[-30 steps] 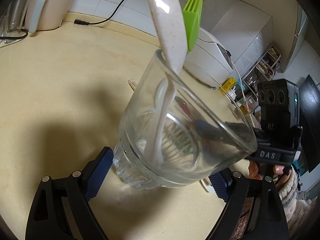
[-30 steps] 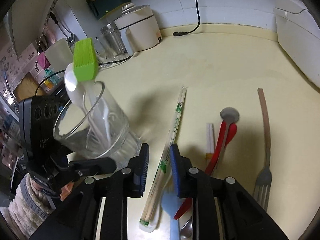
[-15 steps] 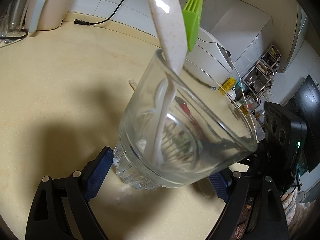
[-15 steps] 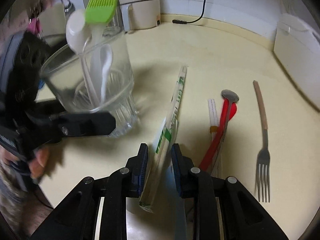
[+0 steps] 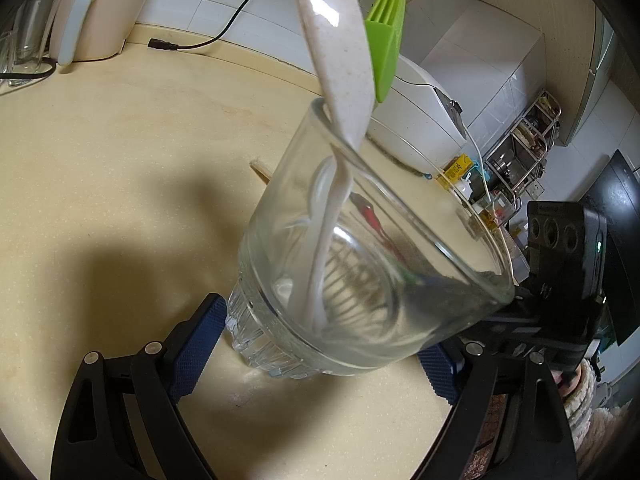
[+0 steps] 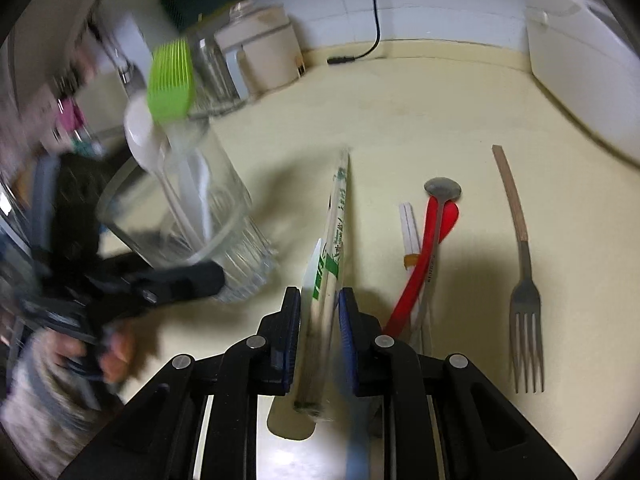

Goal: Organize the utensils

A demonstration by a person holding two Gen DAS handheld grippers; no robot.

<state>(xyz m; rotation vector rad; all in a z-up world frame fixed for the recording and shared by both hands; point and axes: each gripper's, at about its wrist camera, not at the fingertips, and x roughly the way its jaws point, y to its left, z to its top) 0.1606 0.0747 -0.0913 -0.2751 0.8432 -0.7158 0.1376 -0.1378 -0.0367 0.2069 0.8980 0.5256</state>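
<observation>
Lying lengthwise between the pads of the right gripper (image 6: pixel 319 316): the wrapped chopsticks (image 6: pixel 334 236), long axis running away from the camera toward the back wall, near end tucked under the gripper body, far end pointing past the glass (image 6: pixel 192 216). Closing on the packet right now, pads just beside the wrapper on either side, not clearly pressing yet. Sitting far nearer to this hand than to the other.

Clamped on the ribbed base of the glass and tilting it toward the right side: the left gripper (image 5: pixel 320 344). Standing inside already: a white spoon (image 5: pixel 340 72) and a green brush (image 5: pixel 388 36), both leaning on the rim. Lying to the left of the packet, close by, mouth angled toward it.

Waiting on the counter (image 6: pixel 420 112) to the right of the packet: a red spoon (image 6: pixel 424 256), a metal spoon (image 6: pixel 442 188) across it, a short white pair of sticks (image 6: pixel 410 228), and well apart, a fork (image 6: pixel 526 300).

Compared with a second ago: narrower gap between the right pads, packet reaching deeper between them, glass drawn nearer in the right view. Left view hardly changing, glass tilt the same.
</observation>
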